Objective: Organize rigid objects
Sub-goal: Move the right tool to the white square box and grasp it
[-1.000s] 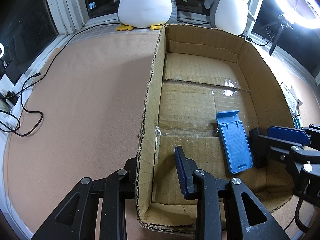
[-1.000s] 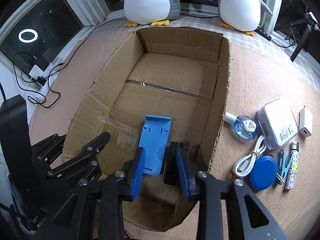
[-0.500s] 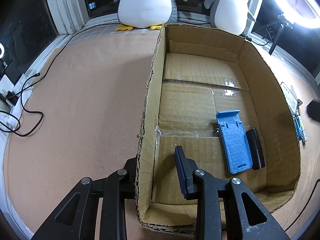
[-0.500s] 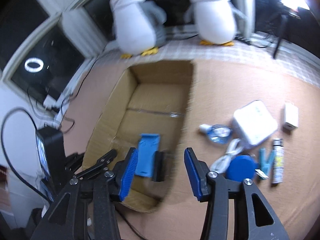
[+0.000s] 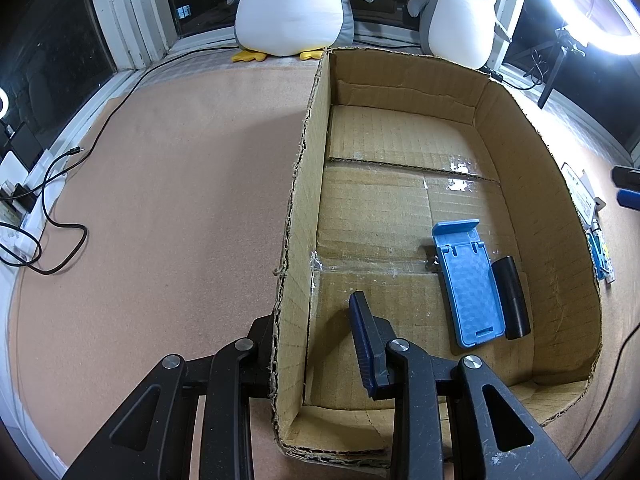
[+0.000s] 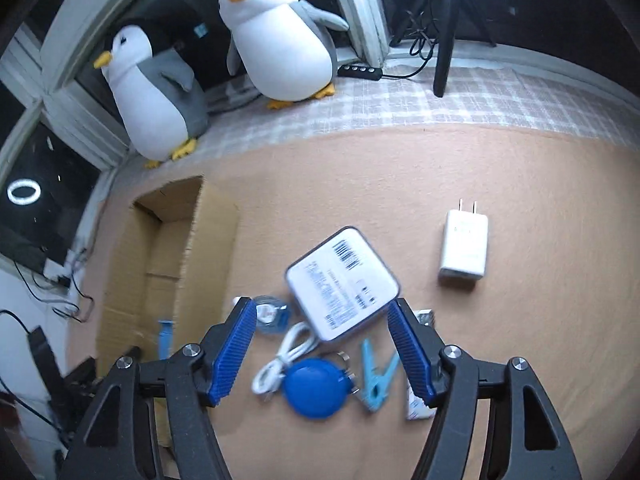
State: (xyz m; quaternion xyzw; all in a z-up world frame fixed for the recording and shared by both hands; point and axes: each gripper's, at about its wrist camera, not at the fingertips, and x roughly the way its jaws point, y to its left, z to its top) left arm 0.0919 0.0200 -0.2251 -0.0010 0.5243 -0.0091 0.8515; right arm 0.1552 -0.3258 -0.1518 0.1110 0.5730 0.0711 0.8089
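An open cardboard box (image 5: 304, 152) holds a blue phone stand (image 5: 468, 280) with a black cylinder (image 5: 510, 296) lying beside it. My left gripper (image 5: 310, 312) is open and straddles the box's left wall, one finger outside and the blue pad inside. My right gripper (image 6: 320, 308) is open wide and empty, right of the box (image 6: 188, 248). It hangs over a labelled white case (image 6: 342, 284), a white cable (image 6: 286, 356), a round blue item (image 6: 314, 394), a light blue clip (image 6: 374, 380) and a small bottle (image 6: 270, 314). A white charger (image 6: 464, 248) lies farther right.
Two plush penguins (image 6: 280, 36) (image 6: 152, 92) stand on the checked cloth at the back. A tripod leg (image 6: 442, 60) and cables sit behind them. Black cables (image 5: 52, 216) trail at the mat's left edge. A small tube (image 6: 418, 404) lies under the right finger.
My right gripper let go of the black cylinder inside the box, pulled out and swung right over the loose items, opening wider. The left gripper has not moved.
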